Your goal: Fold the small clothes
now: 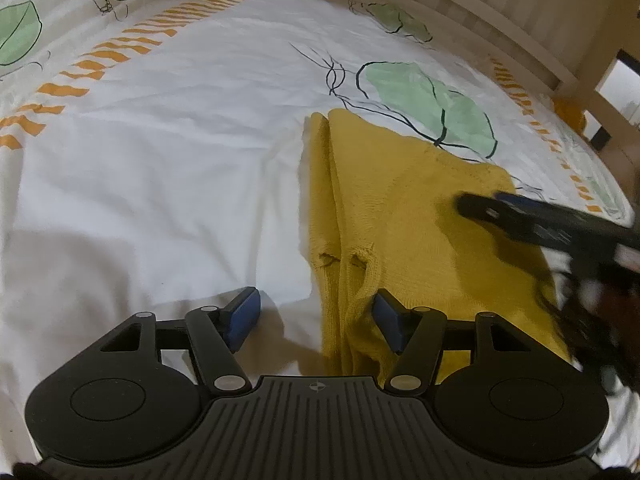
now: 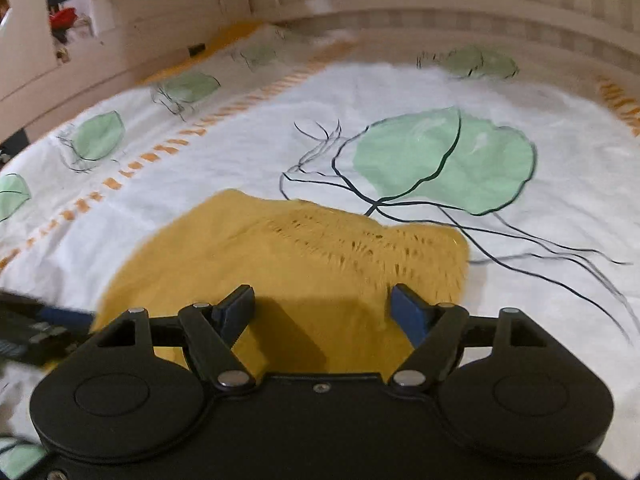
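A small yellow knitted garment [image 1: 400, 208] lies folded on the white bedspread [image 1: 160, 168]. Its left folded edge with a drawstring loop [image 1: 362, 280] runs toward my left gripper [image 1: 316, 316]. The left gripper is open and empty, its right pad over the garment's near edge, its left pad over the sheet. The right gripper [image 2: 322, 312] is open and empty, low over the near part of the same garment [image 2: 304, 256]. It shows blurred in the left wrist view [image 1: 520, 216], above the garment's right side. The left gripper shows at the left edge of the right wrist view [image 2: 36, 328].
The bedspread [image 2: 560, 208] has green leaf prints [image 2: 444, 160] and orange dashed stripes [image 1: 120, 48]. A pale wooden bed frame [image 1: 520, 20] runs along the far edge. Pale cabinets or drawers [image 2: 120, 20] stand beyond the bed at the left.
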Action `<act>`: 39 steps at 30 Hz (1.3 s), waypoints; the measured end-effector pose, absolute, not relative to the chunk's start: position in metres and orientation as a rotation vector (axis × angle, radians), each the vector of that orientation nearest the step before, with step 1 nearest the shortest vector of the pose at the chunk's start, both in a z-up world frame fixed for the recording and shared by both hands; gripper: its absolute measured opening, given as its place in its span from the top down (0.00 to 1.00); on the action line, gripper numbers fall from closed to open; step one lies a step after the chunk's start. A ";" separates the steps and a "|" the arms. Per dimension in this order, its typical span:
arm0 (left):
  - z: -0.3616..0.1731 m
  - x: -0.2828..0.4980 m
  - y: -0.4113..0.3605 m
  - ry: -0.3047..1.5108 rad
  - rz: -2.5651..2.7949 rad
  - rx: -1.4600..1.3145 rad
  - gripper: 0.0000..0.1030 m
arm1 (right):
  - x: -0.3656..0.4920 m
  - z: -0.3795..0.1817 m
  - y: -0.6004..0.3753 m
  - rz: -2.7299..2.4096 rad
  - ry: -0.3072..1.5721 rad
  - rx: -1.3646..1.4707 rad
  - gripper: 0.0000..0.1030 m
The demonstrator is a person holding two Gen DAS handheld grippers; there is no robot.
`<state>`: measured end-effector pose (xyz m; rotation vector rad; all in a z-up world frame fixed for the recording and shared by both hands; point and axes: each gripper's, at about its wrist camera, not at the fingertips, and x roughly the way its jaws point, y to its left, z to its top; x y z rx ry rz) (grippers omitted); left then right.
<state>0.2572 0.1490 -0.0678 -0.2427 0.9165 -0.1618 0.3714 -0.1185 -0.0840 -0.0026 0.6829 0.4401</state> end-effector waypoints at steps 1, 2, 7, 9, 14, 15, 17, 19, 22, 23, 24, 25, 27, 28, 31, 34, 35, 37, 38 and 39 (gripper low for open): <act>-0.068 0.257 0.150 0.917 -0.164 -0.247 0.41 | 0.378 -0.084 -0.114 0.443 0.691 -0.011 0.21; -0.067 0.258 0.151 0.917 -0.166 -0.259 0.41 | 0.383 -0.083 -0.108 0.448 0.699 -0.021 0.19; -0.064 0.256 0.167 0.917 -0.212 -0.399 0.41 | 0.381 -0.070 -0.105 0.474 0.657 -0.041 0.21; -0.061 0.254 0.177 0.912 -0.218 -0.473 0.41 | 0.371 -0.060 -0.115 0.477 0.622 0.007 0.21; -0.053 0.246 0.179 0.899 -0.241 -0.460 0.40 | 0.345 -0.054 -0.158 0.437 0.619 0.144 0.20; -0.053 0.245 0.176 0.911 -0.259 -0.455 0.40 | 0.342 -0.055 -0.167 0.428 0.628 0.174 0.20; -0.056 0.244 0.168 0.946 -0.299 -0.447 0.40 | 0.340 -0.059 -0.183 0.416 0.657 0.233 0.19; -0.061 0.244 0.159 0.978 -0.323 -0.432 0.40 | 0.337 -0.065 -0.198 0.407 0.698 0.283 0.18; -0.065 0.246 0.149 1.004 -0.337 -0.400 0.40 | 0.320 -0.069 -0.210 0.390 0.718 0.314 0.18; -0.066 0.247 0.148 1.005 -0.334 -0.393 0.40 | 0.312 -0.070 -0.213 0.394 0.718 0.319 0.17; -0.068 0.249 0.148 1.007 -0.331 -0.393 0.40 | 0.305 -0.071 -0.214 0.400 0.720 0.319 0.17; -0.069 0.250 0.149 1.008 -0.329 -0.399 0.40 | 0.298 -0.073 -0.213 0.406 0.725 0.314 0.16; -0.072 0.251 0.151 1.009 -0.324 -0.421 0.40 | 0.288 -0.076 -0.211 0.407 0.729 0.303 0.16; -0.074 0.252 0.152 1.009 -0.325 -0.431 0.40 | 0.285 -0.077 -0.211 0.410 0.730 0.309 0.16; -0.076 0.250 0.157 1.003 -0.342 -0.458 0.35 | 0.291 -0.084 -0.213 0.412 0.747 0.354 0.15; -0.079 0.253 0.161 1.005 -0.362 -0.531 0.29 | 0.303 -0.092 -0.219 0.420 0.759 0.421 0.15; -0.079 0.255 0.161 1.005 -0.368 -0.540 0.27 | 0.309 -0.094 -0.220 0.429 0.761 0.445 0.14; -0.080 0.260 0.158 1.006 -0.380 -0.543 0.23 | 0.316 -0.099 -0.221 0.447 0.762 0.481 0.13; -0.079 0.261 0.155 1.004 -0.386 -0.535 0.23 | 0.322 -0.101 -0.220 0.457 0.763 0.496 0.13; -0.079 0.263 0.152 1.004 -0.392 -0.524 0.23 | 0.328 -0.103 -0.219 0.466 0.765 0.505 0.12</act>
